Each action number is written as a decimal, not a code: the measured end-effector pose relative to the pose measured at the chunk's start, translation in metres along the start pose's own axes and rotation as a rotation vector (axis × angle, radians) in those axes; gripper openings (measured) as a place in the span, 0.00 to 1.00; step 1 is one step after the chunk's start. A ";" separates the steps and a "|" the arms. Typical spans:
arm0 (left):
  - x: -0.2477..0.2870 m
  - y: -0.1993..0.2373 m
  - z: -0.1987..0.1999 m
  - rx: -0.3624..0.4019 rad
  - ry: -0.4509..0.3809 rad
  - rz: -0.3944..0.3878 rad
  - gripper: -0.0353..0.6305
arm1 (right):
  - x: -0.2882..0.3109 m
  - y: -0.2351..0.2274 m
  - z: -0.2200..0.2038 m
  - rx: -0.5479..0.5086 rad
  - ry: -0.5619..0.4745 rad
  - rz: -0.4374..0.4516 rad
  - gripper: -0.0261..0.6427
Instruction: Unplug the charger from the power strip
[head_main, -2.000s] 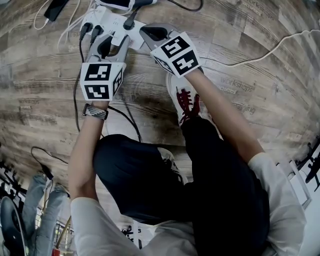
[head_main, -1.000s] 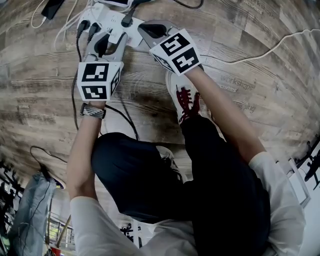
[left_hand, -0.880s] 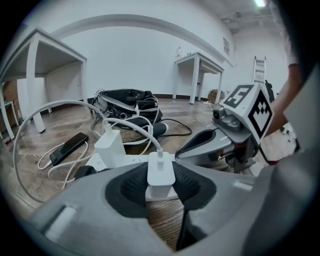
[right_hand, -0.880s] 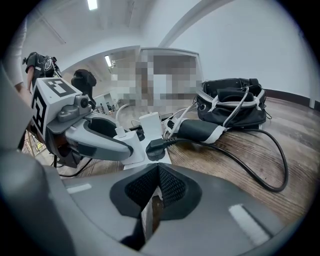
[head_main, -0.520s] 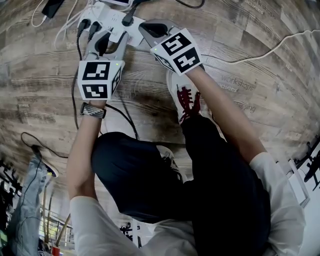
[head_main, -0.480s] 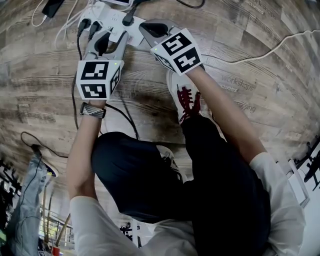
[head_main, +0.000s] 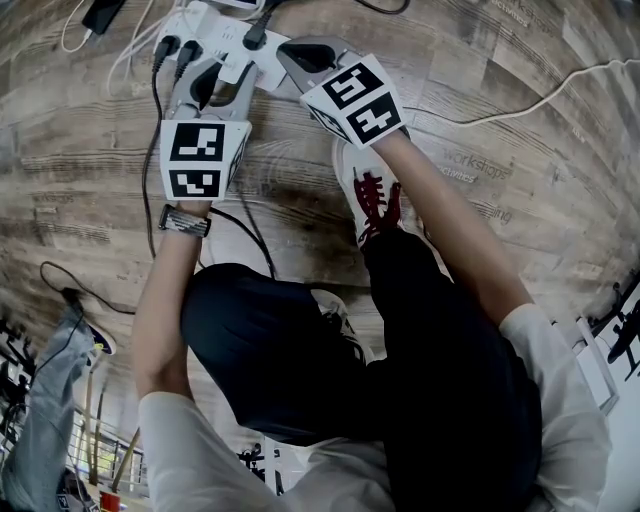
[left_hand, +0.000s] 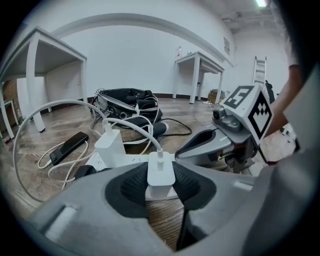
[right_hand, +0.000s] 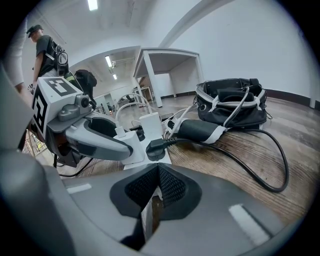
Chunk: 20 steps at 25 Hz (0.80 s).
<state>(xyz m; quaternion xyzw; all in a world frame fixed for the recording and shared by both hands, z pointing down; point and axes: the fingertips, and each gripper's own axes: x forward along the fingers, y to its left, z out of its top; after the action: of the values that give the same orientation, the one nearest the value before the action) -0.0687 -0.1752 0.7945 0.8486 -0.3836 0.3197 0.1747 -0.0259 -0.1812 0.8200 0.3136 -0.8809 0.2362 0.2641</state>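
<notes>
The left hand-held gripper (head_main: 213, 78) is clamped on the small white cube charger (left_hand: 161, 172), which sits plugged into the white plastic power strip (left_hand: 132, 160) on the wooden floor (head_main: 500, 120). The right hand-held gripper (right_hand: 158, 172), jaws together, seemingly braces the strip's end. The pull itself remains.

blocked: second charger (left_hand: 110, 147); black plug (right_hand: 155, 147) | free: floor (head_main: 480, 60) right of power strip (head_main: 222, 35)

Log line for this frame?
left tongs: shut on white charger | white charger: plugged into power strip | right tongs: shut, tips at strip end | step: pull not yet done
</notes>
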 end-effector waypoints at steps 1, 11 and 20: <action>0.000 0.000 0.000 0.008 0.002 0.002 0.26 | 0.000 0.000 0.000 -0.001 -0.001 0.001 0.04; -0.001 -0.001 0.001 0.047 0.013 0.008 0.26 | 0.000 0.001 0.000 -0.003 -0.007 0.004 0.04; -0.001 0.003 -0.002 -0.071 -0.008 -0.028 0.26 | 0.001 0.002 -0.001 -0.007 -0.007 0.009 0.04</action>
<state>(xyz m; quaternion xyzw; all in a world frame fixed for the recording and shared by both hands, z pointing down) -0.0726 -0.1752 0.7955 0.8483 -0.3835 0.3002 0.2079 -0.0274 -0.1799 0.8203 0.3097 -0.8840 0.2332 0.2613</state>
